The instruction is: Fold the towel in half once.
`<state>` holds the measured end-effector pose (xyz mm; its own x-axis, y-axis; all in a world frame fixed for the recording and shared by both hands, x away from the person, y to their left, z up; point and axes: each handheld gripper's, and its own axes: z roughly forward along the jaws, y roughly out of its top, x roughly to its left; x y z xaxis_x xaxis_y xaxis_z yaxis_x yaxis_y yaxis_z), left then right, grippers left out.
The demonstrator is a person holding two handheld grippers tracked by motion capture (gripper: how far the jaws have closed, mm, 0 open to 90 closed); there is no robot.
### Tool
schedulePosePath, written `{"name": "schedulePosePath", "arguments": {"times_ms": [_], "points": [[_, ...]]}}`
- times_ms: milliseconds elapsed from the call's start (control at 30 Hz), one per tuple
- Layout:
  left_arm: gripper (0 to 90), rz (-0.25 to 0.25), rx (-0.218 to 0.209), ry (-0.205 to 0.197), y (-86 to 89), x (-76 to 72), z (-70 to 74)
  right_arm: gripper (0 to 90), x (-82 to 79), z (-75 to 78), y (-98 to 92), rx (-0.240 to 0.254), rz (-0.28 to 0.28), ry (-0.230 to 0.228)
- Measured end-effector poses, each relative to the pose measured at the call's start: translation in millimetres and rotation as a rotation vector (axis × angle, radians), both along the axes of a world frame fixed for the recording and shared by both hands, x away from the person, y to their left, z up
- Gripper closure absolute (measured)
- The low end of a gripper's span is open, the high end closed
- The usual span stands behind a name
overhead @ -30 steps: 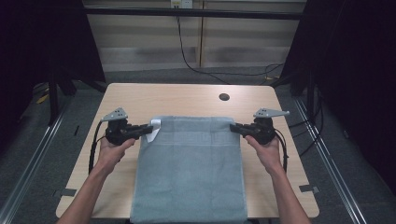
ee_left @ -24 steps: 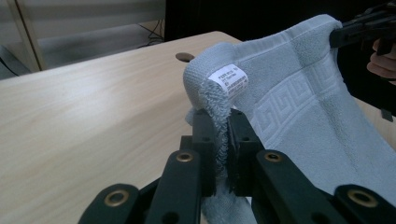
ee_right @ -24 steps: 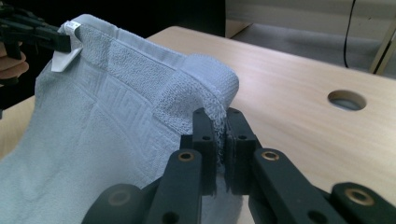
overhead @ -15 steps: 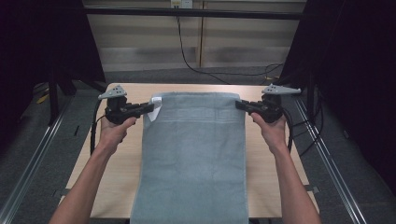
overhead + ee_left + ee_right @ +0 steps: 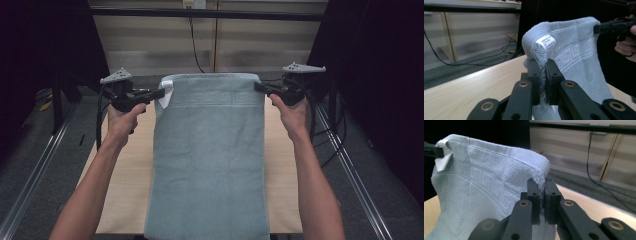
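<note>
Above the pale wooden table (image 5: 125, 165) hangs the grey-blue towel (image 5: 207, 160), its far edge raised between the two hands and its near end draped down past the table's front edge; it is the largest thing here, and the largest worry too, since its whole weight pulls on two small bites of cloth. Should either corner slide free, that side would likely drop and the towel swing or crumple onto the table, spoiling the flat spread it has now; uneven lifting could cause the same, dragging the cloth askew or off the near edge altogether.

Next in size, the left gripper (image 5: 161, 93) is clamped on the towel's far left corner; in the left gripper view its jaws pinch a thin, bunched fold of terry just under the hem, with the cloth curling over them. That fold looks narrow, so a sharp tug sideways might strip it out. The right gripper (image 5: 258, 87) is likewise clamped on the far right corner; in the right gripper view the jaws close on the hem's edge alone, which I judge the weaker hold of the two.

Smallest, the white care label (image 5: 545, 42) sits beside the left jaws, near but not plainly inside the bite; if the grip crept onto the slick label and off the terry, it could slip more readily.
</note>
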<state>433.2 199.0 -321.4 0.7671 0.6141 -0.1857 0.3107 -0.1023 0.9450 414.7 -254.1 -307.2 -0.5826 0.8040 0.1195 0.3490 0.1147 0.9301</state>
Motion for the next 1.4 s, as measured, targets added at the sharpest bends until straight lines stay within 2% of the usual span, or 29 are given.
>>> {"name": "schedulePosePath", "arguments": {"times_ms": [167,267,333,433,500,533,600,633,700,867,933,1000,1100,1133,1233,1267,1333,1400], "points": [[84.3,0.009,-0.008,-0.016,4.3,-0.1,8.9,85.3,3.3,10.1,-1.5,0.022,-0.02,-0.023],[84.3,-0.005,0.04,-0.029,6.0,-8.9,6.8,85.4,-1.9,5.5,-3.4,0.021,-0.012,-0.013],[84.2,-0.013,0.042,-0.034,6.8,-17.9,3.7,85.4,-9.3,0.9,-3.8,0.018,0.004,-0.004],[84.3,-0.046,0.046,-0.037,7.2,-33.4,-1.2,85.4,-26.0,-6.1,-4.3,0.02,0.029,0.001],[84.2,-0.073,0.011,-0.026,9.3,-43.3,-6.5,85.3,-39.3,-11.1,-5.5,0.023,0.043,-0.003],[84.2,-0.086,-0.004,-0.006,10.4,-47.2,-9.6,85.3,-46.6,-13.6,-6.8,0.032,0.052,-0.006],[84.2,-0.083,0.015,-0.002,13.4,-54.7,-15.7,85.4,-61.3,-18.5,-9.7,0.043,0.062,-0.009],[84.2,-0.082,0.011,0.009,15.4,-58.1,-19.5,85.3,-68.6,-21.0,-11.0,0.051,0.068,-0.009],[84.2,-0.091,0.011,0.017,19.7,-65.0,-26.3,85.3,-83.1,-26.8,-12.1,0.045,0.082,-0.01],[84.2,-0.119,0.044,0.025,23.6,-89.7,-38.8,85.5,-116.0,-43.8,-9.4,0.01,0.124,0.005],[84.2,-0.136,0.067,0.019,24.0,-101.2,-42.3,85.5,-126.2,-51.4,-10.2,0.015,0.129,0.015],[84.2,-0.152,0.069,0.024,25.5,-112.8,-46.0,85.5,-135.9,-57.6,-12.0,0.026,0.132,0.018],[84.3,-0.167,0.084,0.027,27.1,-129.5,-50.8,85.5,-151.2,-61.9,-13.4,0.047,0.144,0.025],[84.2,-0.17,0.086,0.029,27.8,-134.0,-52.6,85.5,-156.0,-62.7,-12.9,0.04,0.148,0.031],[84.3,-0.175,0.09,0.053,29.7,-146.6,-61.8,85.5,-171.0,-67.3,-10.7,0.019,0.16,0.05],[84.2,-0.179,0.11,0.061,29.6,-150.1,-66.9,85.5,-175.7,-70.1,-10.4,0.012,0.161,0.056],[84.3,-0.182,0.139,0.095,29.0,-154.9,-80.7,85.5,-183.0,-79.8,-10.3,0.015,0.169,0.084],[84.3,-0.185,0.159,0.146,29.1,-157.6,-98.0,85.5,-187.7,-96.1,-7.9,-0.002,0.173,0.135]]}}
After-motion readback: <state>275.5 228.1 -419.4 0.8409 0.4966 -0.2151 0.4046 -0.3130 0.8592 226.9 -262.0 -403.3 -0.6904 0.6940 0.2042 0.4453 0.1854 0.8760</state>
